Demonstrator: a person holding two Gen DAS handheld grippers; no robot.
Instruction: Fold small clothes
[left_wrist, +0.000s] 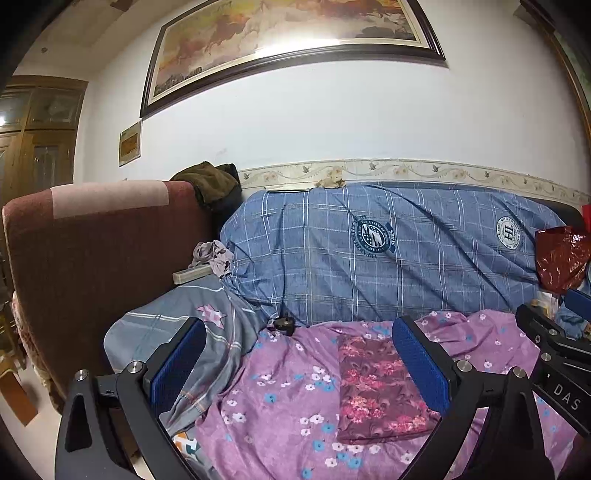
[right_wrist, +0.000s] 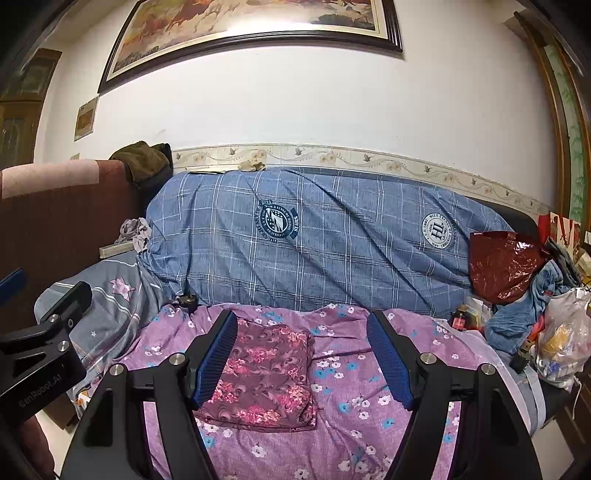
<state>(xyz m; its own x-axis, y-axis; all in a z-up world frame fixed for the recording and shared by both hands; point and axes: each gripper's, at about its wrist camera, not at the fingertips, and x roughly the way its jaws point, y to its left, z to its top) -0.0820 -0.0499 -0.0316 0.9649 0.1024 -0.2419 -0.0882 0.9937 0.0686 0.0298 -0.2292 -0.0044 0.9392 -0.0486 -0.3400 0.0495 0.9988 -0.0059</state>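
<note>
While both grippers hang spread and empty above the sheet (right_wrist: 369, 413), the folded cloth (right_wrist: 264, 380) lies flat on it. It sits below the left gripper (left_wrist: 299, 365), nearer that one's right finger (left_wrist: 421, 363), and beside the right gripper (right_wrist: 301, 360), partly behind that one's left finger (right_wrist: 216, 360).

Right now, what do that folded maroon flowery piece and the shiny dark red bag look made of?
Folded maroon piece: thin woven fabric, probably cotton, matte; it lies flat with soft creased edges. Dark red bag: thin plastic film, glossy; crinkled with bright highlights.
</note>
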